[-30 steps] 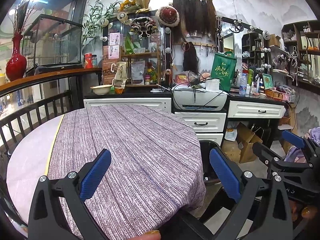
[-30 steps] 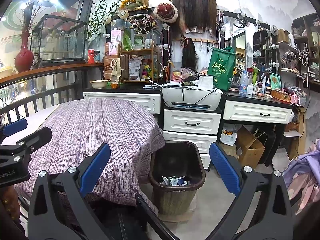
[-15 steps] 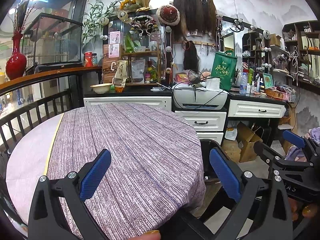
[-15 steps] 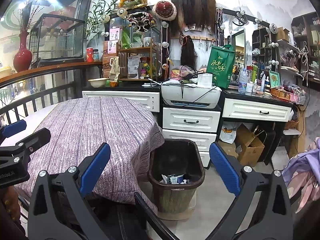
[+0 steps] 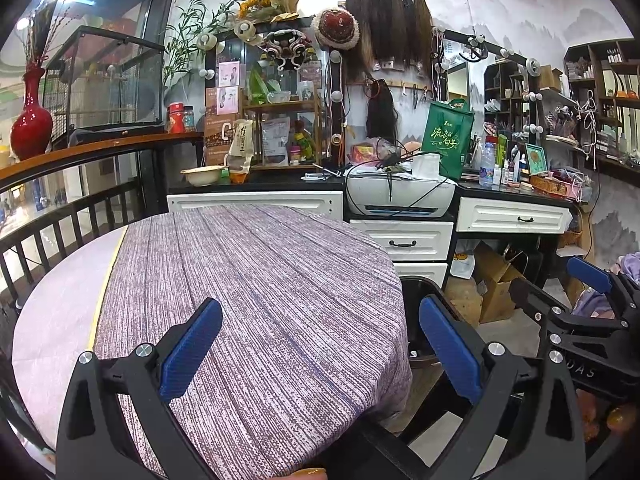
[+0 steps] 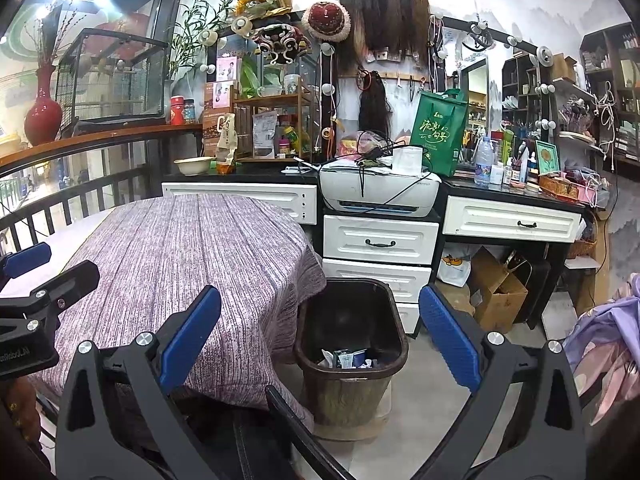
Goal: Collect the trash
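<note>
Trash [image 6: 349, 358] lay in the bottom of the dark bin [image 6: 352, 336], below and between the right tongs' [image 6: 320, 338] spread, empty tips: small wrappers and tubes, likely light and crushable, best pinched by an edge. Only the right view showed it. From the left tongs [image 5: 320, 346], likewise wide and empty, the purple tablecloth [image 5: 256, 280] hid all but the bin's rim.

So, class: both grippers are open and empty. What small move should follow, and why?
Probably hold both back and stop. The tablecloth shows no litter, the wrappers already lie in the bin, and the left gripper and right gripper hold nothing.
</note>
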Demonstrator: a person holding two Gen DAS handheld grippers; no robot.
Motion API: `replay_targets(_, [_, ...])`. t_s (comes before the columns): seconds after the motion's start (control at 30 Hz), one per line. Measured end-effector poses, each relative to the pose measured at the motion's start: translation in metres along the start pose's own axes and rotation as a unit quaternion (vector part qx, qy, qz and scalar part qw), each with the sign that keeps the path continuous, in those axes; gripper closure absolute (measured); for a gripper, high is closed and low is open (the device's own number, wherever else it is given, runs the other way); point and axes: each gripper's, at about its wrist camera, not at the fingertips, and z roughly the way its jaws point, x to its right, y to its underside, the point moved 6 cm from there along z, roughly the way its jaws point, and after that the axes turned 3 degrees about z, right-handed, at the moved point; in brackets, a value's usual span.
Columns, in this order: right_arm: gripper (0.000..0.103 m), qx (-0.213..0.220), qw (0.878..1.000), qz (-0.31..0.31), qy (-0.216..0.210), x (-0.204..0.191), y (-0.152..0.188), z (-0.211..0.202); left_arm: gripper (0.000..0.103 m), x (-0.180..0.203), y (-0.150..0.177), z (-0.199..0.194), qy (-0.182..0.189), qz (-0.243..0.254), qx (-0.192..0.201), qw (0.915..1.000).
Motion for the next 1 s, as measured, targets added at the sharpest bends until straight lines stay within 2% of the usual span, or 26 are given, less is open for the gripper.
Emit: replay_targets(1.0, [0.006, -0.002, 1.000, 0.002, 0.002, 0.0039, 0.0000, 0.0009, 0.005, 0.0051, 0.0057, -0.0008, 0.003, 0.002, -0.003, 1.0000])
